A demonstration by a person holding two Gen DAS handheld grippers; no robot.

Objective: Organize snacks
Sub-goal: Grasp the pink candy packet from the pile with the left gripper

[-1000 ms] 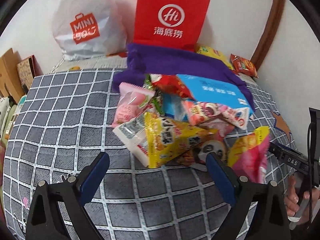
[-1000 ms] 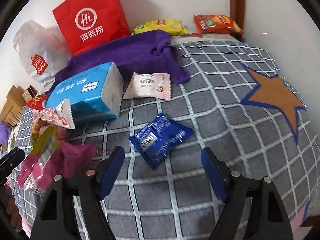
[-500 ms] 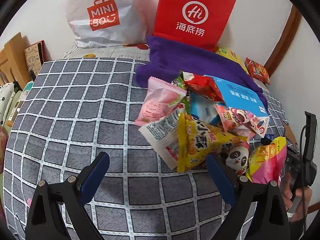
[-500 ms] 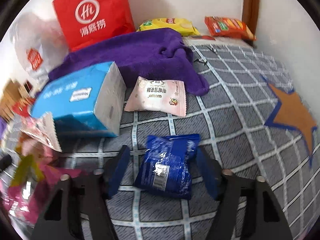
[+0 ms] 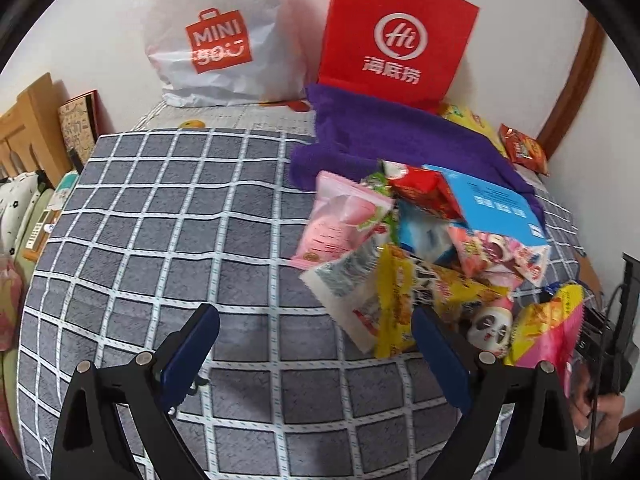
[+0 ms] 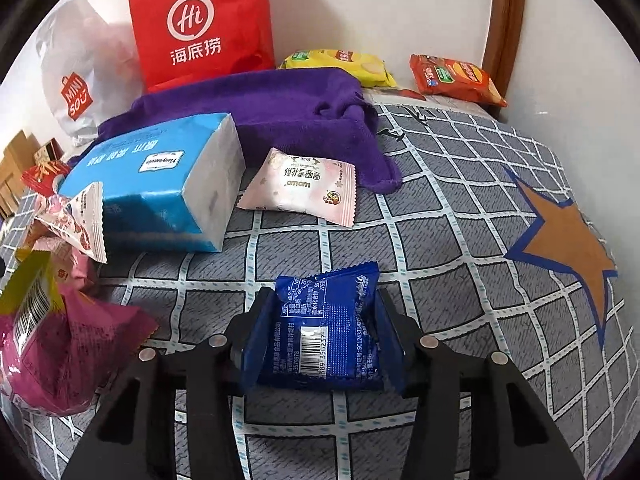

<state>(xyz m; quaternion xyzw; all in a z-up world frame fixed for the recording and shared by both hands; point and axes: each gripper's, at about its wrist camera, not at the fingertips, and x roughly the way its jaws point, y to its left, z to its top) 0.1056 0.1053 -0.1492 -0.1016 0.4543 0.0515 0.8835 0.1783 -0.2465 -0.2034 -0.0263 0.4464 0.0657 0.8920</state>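
Checked bedspread (image 6: 460, 240); "MINISO" bag (image 5: 218, 40); right gripper (image 6: 320, 332) clamps blue packet (image 6: 320, 328); left gripper (image 5: 316, 354) spread.

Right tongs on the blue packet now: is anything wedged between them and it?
Nothing visible. The right tongs are closed directly on the blue snack packet, one finger on each side. The pink packet and tissue box lie apart, farther ahead.

Two shopping bags (image 6: 200, 24), one purple towel (image 6: 280, 108), one blue tissue pack (image 6: 160, 184), two tongs (image 6: 320, 332).
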